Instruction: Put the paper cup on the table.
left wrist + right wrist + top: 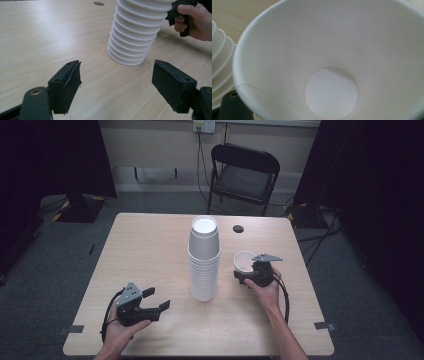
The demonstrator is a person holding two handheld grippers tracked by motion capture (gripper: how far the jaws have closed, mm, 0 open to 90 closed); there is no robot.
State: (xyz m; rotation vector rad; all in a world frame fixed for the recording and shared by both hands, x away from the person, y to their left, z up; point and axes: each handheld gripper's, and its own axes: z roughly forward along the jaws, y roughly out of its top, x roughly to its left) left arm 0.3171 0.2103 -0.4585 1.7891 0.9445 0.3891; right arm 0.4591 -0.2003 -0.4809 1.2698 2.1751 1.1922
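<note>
Sitting between the jaws of the right gripper, a single white paper cup stands mouth-up on the wooden table; whether the pads actually press on its wall cannot be told, so the grip stays uncertain. In the right gripper view the cup looms close, its round bottom visible, with one black jaw showing at the lower left edge. Just beside this gripper, on its inner side, rises a tall stack of white cups, mouths down. On the far side of the stack, well apart from it and nearer the table's front edge, the left gripper rests in the person's hand with its jaws spread wide and nothing between them, pointing toward the stack's base.
</note>
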